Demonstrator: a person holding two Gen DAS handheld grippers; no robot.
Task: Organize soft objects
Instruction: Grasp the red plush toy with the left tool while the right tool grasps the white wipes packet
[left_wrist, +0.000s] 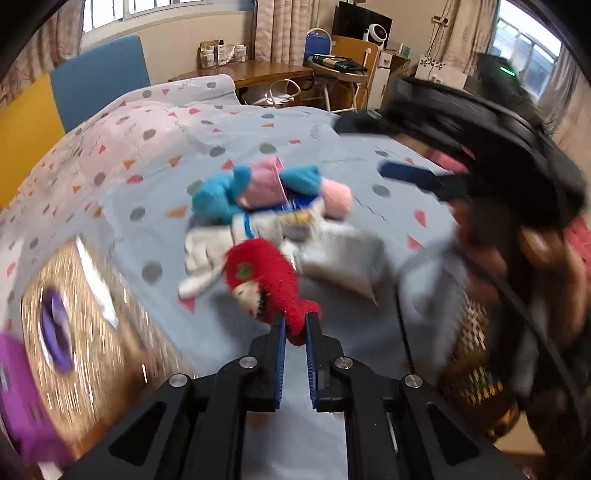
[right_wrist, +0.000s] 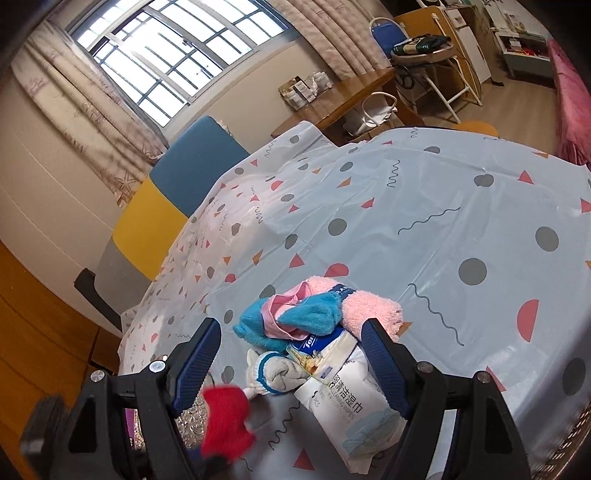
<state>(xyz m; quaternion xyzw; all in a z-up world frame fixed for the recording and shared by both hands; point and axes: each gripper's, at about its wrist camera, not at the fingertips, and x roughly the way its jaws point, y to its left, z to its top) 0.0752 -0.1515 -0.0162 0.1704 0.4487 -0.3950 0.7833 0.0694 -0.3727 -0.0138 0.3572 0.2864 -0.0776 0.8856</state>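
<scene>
Both grippers are built of matte black plastic arms with triangular cut-outs, joined by round silver screw heads. The left gripper (left_wrist: 295, 328) and the right gripper (right_wrist: 291, 354) carry ribbed dark blue pads on the inner faces of their fingers. A thin black cable (left_wrist: 402, 317) runs past the right gripper's bulky black body, which shows a small green light.

Red fuzzy sock (left_wrist: 266, 280); pale-blue tablecloth (right_wrist: 443, 236) with grey dots, pink triangles
</scene>
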